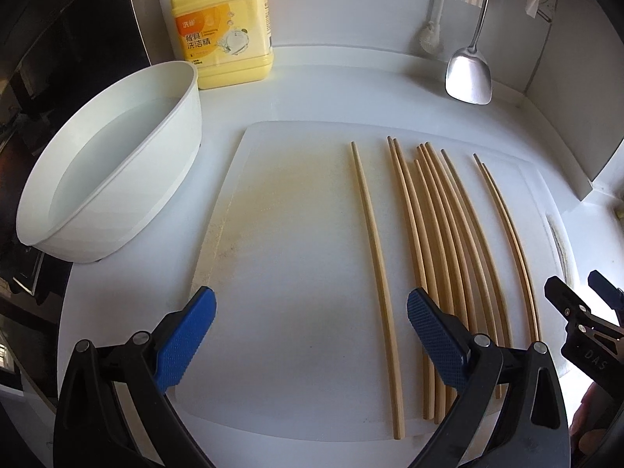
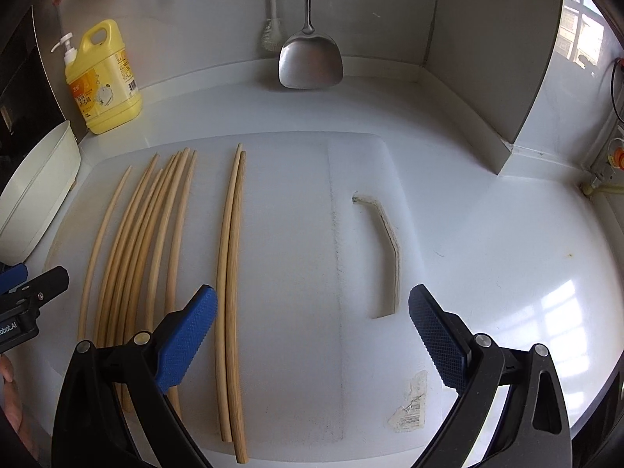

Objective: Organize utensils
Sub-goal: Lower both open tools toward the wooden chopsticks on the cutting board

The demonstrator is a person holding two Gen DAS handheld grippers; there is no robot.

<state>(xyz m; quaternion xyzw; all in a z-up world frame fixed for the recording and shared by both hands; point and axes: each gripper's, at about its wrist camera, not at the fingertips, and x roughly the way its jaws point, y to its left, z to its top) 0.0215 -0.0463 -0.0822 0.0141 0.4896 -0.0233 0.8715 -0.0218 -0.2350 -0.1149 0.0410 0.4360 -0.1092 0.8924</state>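
Blue-padded and spread wide, the left gripper (image 1: 312, 335) and right gripper (image 2: 312, 335) both hover empty over the white cutting board (image 1: 280, 234). Bamboo chopsticks (image 1: 440, 241) lie lengthwise on it: one alone (image 1: 374, 257), a bunch, then a pair (image 2: 230, 273). White basin (image 1: 109, 163), detergent bottle (image 1: 222, 27) and steel spatula (image 2: 311, 60) stand beyond on the tabletop (image 2: 507, 257).

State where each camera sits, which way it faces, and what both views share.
Left wrist: on the left gripper, facing forward over the cutting board toward the white basin; right gripper at the edge.
Right wrist: on the right gripper, facing the board's handle slot; left gripper at the left edge.
Shared: chopsticks, detergent bottle, metal spatula.
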